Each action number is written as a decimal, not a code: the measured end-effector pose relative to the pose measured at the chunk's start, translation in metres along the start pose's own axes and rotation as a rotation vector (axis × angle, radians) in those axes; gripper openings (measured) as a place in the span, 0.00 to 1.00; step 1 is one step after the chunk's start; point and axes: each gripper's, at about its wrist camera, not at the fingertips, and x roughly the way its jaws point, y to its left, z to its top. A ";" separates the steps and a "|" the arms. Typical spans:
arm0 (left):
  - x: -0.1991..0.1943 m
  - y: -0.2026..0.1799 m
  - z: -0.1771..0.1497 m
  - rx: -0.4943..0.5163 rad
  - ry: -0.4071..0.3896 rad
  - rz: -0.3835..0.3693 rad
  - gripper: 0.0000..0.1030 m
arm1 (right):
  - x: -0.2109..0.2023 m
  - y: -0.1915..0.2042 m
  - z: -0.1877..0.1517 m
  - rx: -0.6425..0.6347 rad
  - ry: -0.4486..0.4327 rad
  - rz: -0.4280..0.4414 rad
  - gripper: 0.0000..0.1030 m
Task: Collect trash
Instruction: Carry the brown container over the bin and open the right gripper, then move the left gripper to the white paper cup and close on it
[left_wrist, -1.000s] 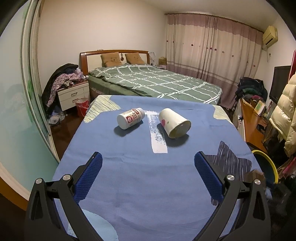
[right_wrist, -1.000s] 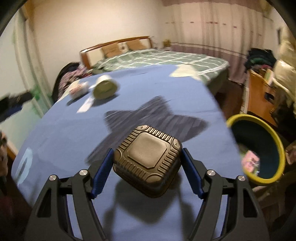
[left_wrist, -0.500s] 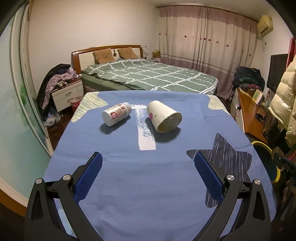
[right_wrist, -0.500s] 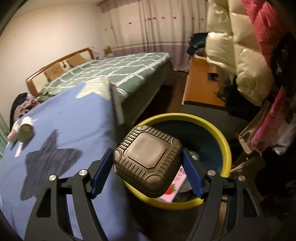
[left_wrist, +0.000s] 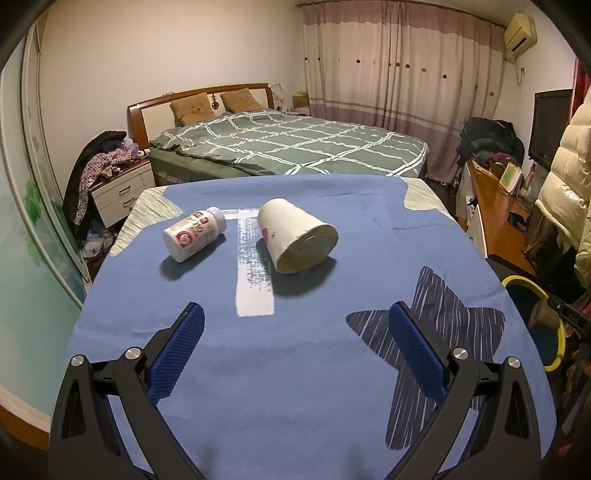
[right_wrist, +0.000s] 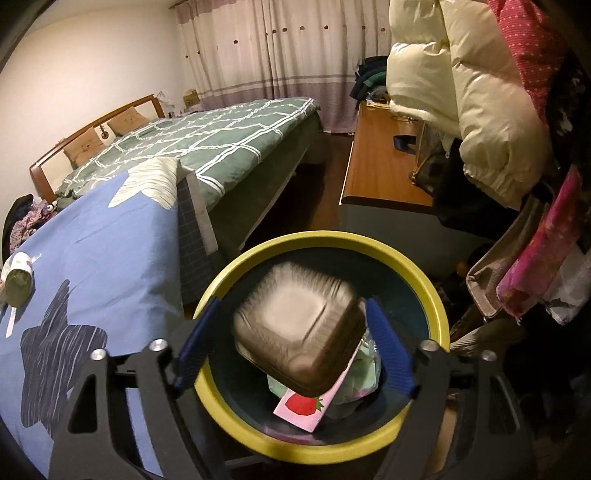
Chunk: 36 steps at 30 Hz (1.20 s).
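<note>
**Brown box let go over the bin**

The right claw has just been spreading its jaws, and the brown box that sat pinched between them a moment ago now shows blurred and tilted, clear of both pads, dropping toward the yellow-rimmed bin. A pink strawberry carton and crumpled wrappers already lie inside. That piece of trash looks as good as collected.

The left claw is spread wide with nothing between its jaws, low over the worktop. Two items remain there: a white bottle on its side at 11 o'clock from the claw and a paper cup tipped over at 12 o'clock, just beside each other.

The worktop wears a blue cloth with a dark star print. Beyond it stands a bed with a green checked cover, with curtains at 1 o'clock.
</note>
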 end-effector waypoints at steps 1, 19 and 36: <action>0.005 -0.002 0.001 -0.003 0.003 0.004 0.95 | -0.001 0.000 0.000 -0.001 -0.002 -0.002 0.79; 0.098 -0.019 0.023 -0.143 0.083 0.023 0.61 | -0.002 0.008 0.012 0.020 -0.057 0.108 0.79; 0.146 -0.031 0.041 -0.218 0.109 0.104 0.56 | 0.011 -0.004 0.014 0.060 -0.044 0.156 0.79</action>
